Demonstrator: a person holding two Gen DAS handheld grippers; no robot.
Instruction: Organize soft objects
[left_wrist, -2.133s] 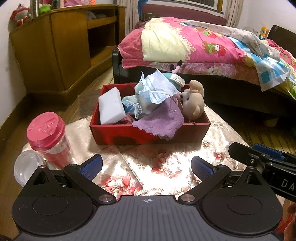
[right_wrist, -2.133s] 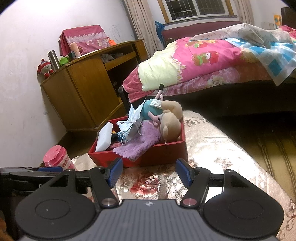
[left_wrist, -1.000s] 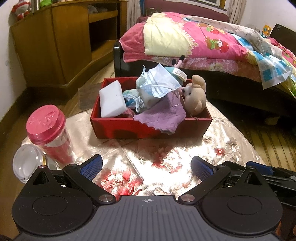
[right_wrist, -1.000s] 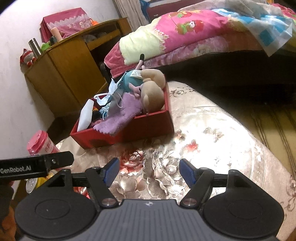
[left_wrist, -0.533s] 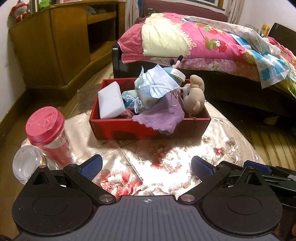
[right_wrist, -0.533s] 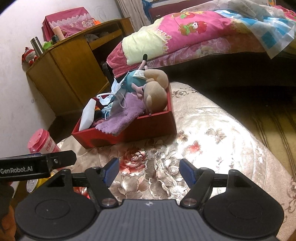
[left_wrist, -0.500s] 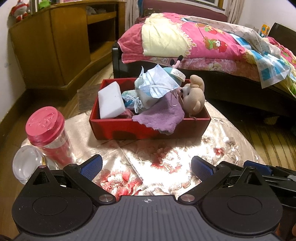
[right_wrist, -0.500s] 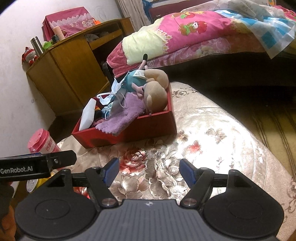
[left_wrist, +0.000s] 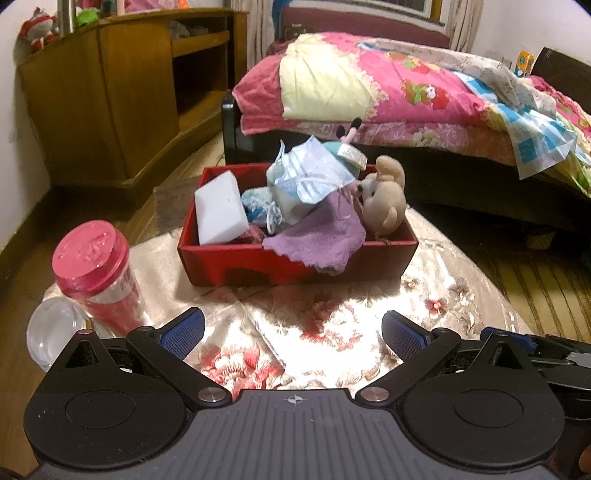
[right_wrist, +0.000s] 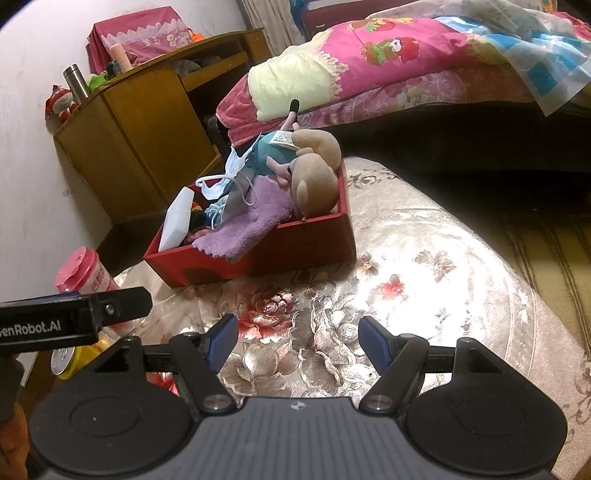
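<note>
A red box (left_wrist: 295, 262) (right_wrist: 295, 247) stands on the flowered cloth. It holds a white sponge block (left_wrist: 219, 208), a purple towel (left_wrist: 321, 240) (right_wrist: 243, 225) that hangs over its front wall, a tan plush bear (left_wrist: 384, 203) (right_wrist: 314, 177), face masks (left_wrist: 310, 177) and a teal plush. My left gripper (left_wrist: 293, 332) is open and empty, held back from the box. My right gripper (right_wrist: 297, 341) is open and empty, also short of the box.
A pink-lidded jar (left_wrist: 96, 273) (right_wrist: 85, 273) and a clear lid (left_wrist: 55, 332) stand at the left. A yellow can (right_wrist: 74, 360) sits near the left gripper's body. A bed with a pink quilt (left_wrist: 388, 88) and a wooden cabinet (left_wrist: 122, 96) stand behind.
Both grippers have drifted slightly. The right view has tilted down toward the cloth and come a little nearer the box. Nothing was gripped or released.
</note>
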